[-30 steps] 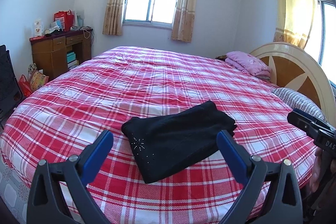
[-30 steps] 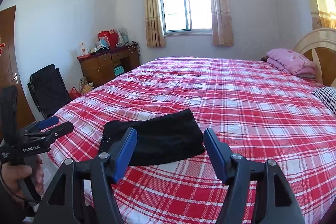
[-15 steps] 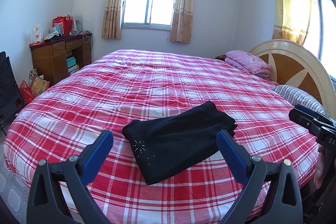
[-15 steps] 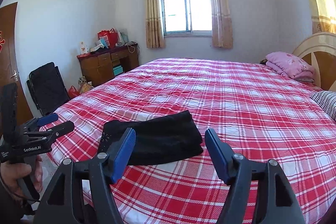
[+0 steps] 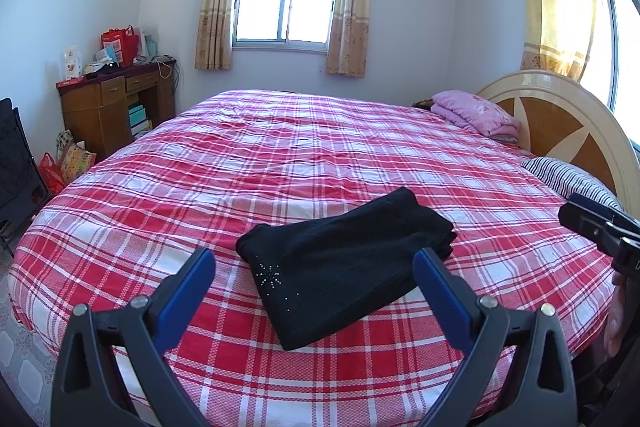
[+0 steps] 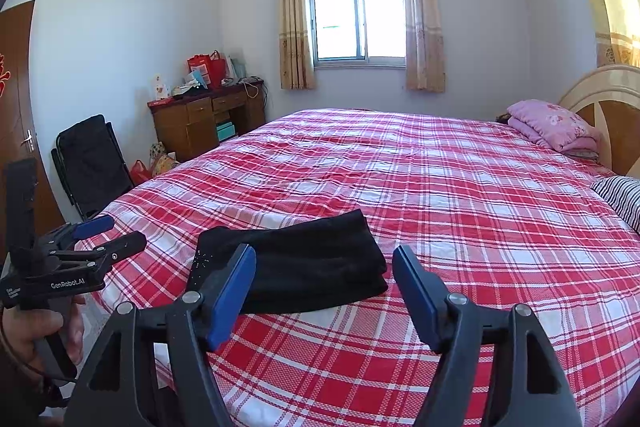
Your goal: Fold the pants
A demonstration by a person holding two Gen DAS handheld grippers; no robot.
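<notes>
Bedroom, round bed (image 5: 320, 155) with red plaid cover, window behind. Left wrist view: black pants (image 5: 344, 263) lie folded near the front edge, sparkle motif facing up. Left gripper (image 5: 314, 285) held above them, fingers wide apart, empty. Right wrist view: same pants (image 6: 296, 263) left of centre. Right gripper (image 6: 324, 289) spread apart too, holding nothing.
</notes>
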